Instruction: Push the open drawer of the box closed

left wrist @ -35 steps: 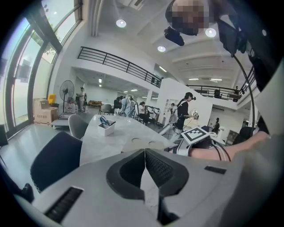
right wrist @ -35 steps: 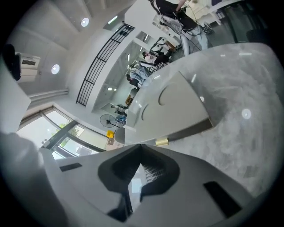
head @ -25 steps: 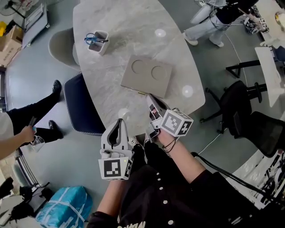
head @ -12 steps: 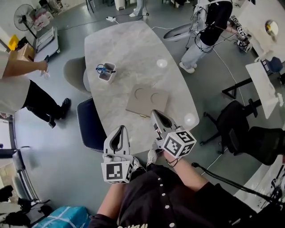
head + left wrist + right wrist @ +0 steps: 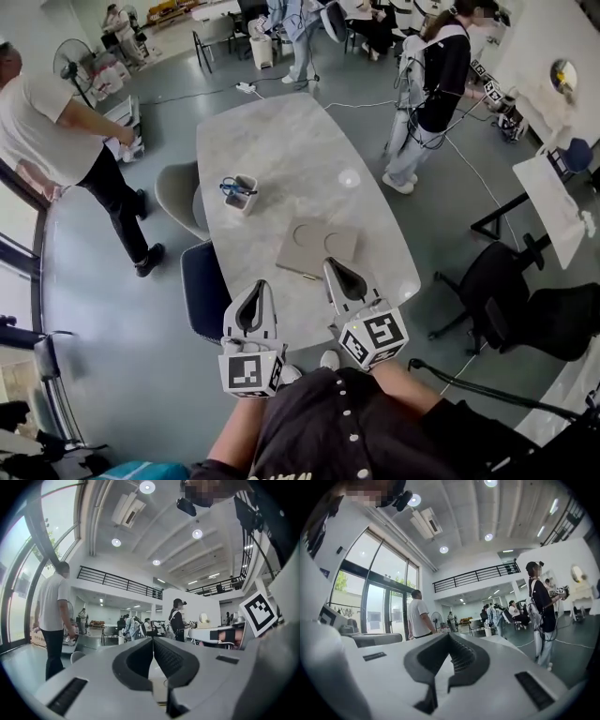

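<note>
1. Found the box [image 5: 317,247] lying flat on the table [image 5: 281,141], toward the 6 o'clock end, with two round recesses in its top.
2. Could not make out the drawer itself from the head view. Saw only a thin brassy strip [image 5: 305,275] along the box's 6 o'clock edge.
3. Read the left claw [image 5: 254,287] at 7 o'clock of the box and apart from it, jaws pressed together with nothing between them.
4. Read the right claw [image 5: 335,266] just at the box's 5 o'clock corner, jaws likewise closed and empty. Showed the room rather than the box in its own view, so could not tell whether it was touching.
5. Judged the step as the approach, with no push on the drawer begun.
6. Judged the next move: lower a closed claw tip squarely onto the drawer front and press toward 12 o'clock. Brace the far side with the other claw in case the box slides on the smooth table.
7. Noted a pen cup [image 5: 241,194] at 10 o'clock of the box, well apart from it.
</note>
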### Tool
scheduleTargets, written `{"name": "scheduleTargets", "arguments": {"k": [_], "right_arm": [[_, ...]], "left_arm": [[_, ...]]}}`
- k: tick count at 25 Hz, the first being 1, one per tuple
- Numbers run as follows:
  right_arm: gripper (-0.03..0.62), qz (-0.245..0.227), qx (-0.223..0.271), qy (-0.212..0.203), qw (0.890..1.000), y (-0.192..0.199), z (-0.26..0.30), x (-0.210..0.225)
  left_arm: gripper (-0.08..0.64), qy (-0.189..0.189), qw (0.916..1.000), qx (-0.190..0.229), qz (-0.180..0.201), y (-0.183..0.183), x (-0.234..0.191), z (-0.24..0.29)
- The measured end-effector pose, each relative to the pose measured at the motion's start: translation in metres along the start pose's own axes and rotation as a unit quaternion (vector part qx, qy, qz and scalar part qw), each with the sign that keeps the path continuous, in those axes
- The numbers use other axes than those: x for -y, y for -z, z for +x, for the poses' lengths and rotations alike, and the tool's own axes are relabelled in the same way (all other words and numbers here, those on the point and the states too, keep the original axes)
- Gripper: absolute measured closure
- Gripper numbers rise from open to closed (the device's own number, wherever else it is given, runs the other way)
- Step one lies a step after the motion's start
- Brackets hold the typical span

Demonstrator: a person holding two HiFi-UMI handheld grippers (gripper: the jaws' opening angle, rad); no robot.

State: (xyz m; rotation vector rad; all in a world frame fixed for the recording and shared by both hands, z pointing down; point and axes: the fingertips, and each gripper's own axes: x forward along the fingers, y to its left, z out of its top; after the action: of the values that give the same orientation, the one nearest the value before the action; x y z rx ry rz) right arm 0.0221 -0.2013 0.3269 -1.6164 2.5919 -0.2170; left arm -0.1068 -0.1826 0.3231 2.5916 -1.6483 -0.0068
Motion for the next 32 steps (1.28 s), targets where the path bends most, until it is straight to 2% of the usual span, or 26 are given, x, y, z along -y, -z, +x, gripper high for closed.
{"name": "scheduleTargets", "arguments": {"k": [12, 20, 32], "right_arm": [[0.595, -0.018, 0.043, -0.017, 0.999, -0.014, -0.011, 0.003], [0.595, -0.012, 0.036, -0.003, 0.999, -0.009, -0.015, 0.008], [0.595, -0.026, 0.044, -0.014, 0.999, -0.016, -0.013, 0.001]], "left_arm": [[0.543, -0.018, 0.9996, 0.021, 0.003, -0.005, -0.003, -0.008], [0.543, -0.025, 0.9995, 0.018, 0.005, -0.002, -0.005, -0.014], [0.543, -0.028, 0.9993, 0.020, 0.011, -0.005, -0.002, -0.013]]}}
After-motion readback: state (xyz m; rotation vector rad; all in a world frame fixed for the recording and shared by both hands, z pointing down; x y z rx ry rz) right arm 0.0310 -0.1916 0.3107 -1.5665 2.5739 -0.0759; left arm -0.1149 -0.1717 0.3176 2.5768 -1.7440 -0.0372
